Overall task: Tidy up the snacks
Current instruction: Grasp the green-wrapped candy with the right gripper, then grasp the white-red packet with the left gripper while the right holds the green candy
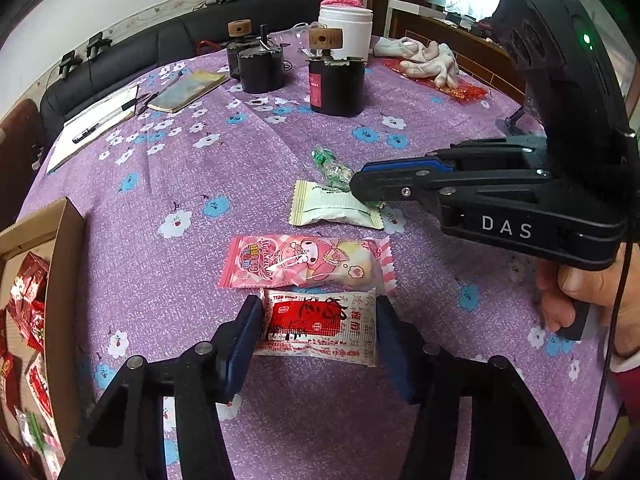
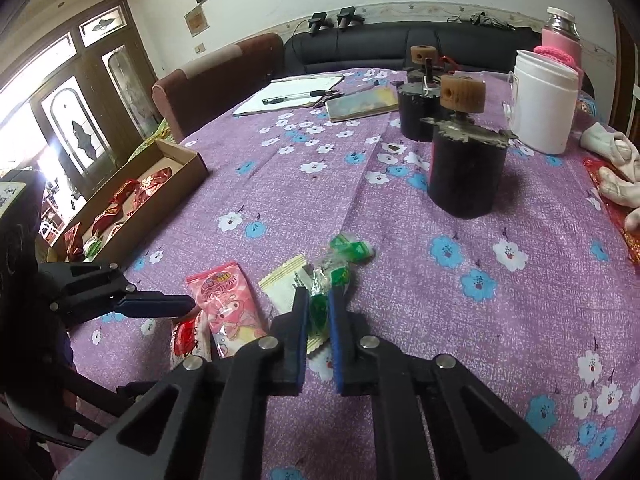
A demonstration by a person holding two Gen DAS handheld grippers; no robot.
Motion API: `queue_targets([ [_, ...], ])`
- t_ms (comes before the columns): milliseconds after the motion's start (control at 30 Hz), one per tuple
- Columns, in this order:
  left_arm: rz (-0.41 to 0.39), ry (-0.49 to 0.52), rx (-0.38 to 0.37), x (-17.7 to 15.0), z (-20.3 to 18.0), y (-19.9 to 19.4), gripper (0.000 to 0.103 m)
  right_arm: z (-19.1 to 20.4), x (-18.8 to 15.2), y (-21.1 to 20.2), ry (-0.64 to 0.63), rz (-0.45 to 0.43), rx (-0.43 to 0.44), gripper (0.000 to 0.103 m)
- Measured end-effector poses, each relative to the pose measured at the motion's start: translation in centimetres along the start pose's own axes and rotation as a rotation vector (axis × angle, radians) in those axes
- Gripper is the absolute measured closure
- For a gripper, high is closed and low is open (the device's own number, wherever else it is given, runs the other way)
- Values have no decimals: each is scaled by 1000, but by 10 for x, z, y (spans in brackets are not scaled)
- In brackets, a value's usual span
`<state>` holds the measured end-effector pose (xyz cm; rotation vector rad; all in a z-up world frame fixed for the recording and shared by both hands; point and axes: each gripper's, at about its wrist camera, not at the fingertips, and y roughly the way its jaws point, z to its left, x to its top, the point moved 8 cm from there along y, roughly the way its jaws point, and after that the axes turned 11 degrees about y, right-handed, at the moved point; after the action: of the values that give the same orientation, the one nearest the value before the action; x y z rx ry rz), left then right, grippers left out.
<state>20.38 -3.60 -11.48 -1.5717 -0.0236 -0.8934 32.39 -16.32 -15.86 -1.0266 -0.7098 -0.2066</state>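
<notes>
Left gripper (image 1: 318,320): jaws apart, bracketing the red-and-white packet (image 1: 316,326), pads at its two short edges, no buckling of the wrapper seen, so not yet a firm hold. Packet flat on the purple flowered cloth (image 2: 400,240), just on the near side of the pink packet (image 1: 308,260), edges almost touching.

Right gripper (image 2: 319,294): clamped shut on the green-wrapped sweet (image 2: 344,256), just beyond the pink packet, with the pale packet (image 1: 332,208) lying partly under the same fingertips.

For the step in hand, probably a pick with each hand:
- Close the left pads squarely on the packet's ends, gently enough not to fold it.
- Lift straight up first, to avoid dragging the pink packet along.
- Check on the right that only the green wrapper comes up, not a corner of the pale packet beneath.
- Carry to the cardboard box (image 2: 160,204), well to the left of the pink packet and already holding red wrappers; clear its near wall before letting go.

Farther out, well beyond the pink packet: black canisters (image 2: 466,176) with wooden knobs, a white jar (image 2: 546,108), pale gloves (image 1: 430,58), an open notebook with a pen (image 1: 96,124). None of these across the path to the box. Likeliest snag: the two grippers close together over the same cluster.
</notes>
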Motion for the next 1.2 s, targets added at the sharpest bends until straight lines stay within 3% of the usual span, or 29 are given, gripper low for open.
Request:
queue_targets([
  [433, -1, 1, -7, -1, -3, -2, 44, -1, 4, 2, -9, -16, -39, 98],
  [533, 0, -2, -10, -2, -3, -2, 44, 1, 6, 7, -3, -4, -35, 74],
  [567, 0, -2, -10, -2, -3, -2, 44, 2, 8, 9, -5, -8, -41, 61],
  [600, -1, -2, -12, -2, -3, -2, 44, 4, 8, 10, -9, -9, -47, 55],
  [667, -1, -4, -14, -2, -3, -3, 44, 7, 10, 14, -19, -12, -54, 55],
  [733, -2, -7, -18, -2, -2, -3, 44, 8, 9, 18, -16, -2, -55, 58],
  [833, -5, -13, -22, -2, -2, -3, 44, 9, 9, 19, 13, 1, -19, 85],
  [933, -11, -25, -25, -2, -2, -4, 44, 9, 11, 15, 23, -7, -15, 97],
  [1100, -24, -41, -35, -2, -3, -6, 46, 2, 11, 4, 41, -21, -18, 99],
  [1133, -27, -41, -34, -2, -3, -7, 50, 0, 11, 3, 47, -24, -18, 99],
  [1200, -46, -41, -37, 1, -4, -13, 66, -3, 10, -2, 66, -29, -5, 99],
])
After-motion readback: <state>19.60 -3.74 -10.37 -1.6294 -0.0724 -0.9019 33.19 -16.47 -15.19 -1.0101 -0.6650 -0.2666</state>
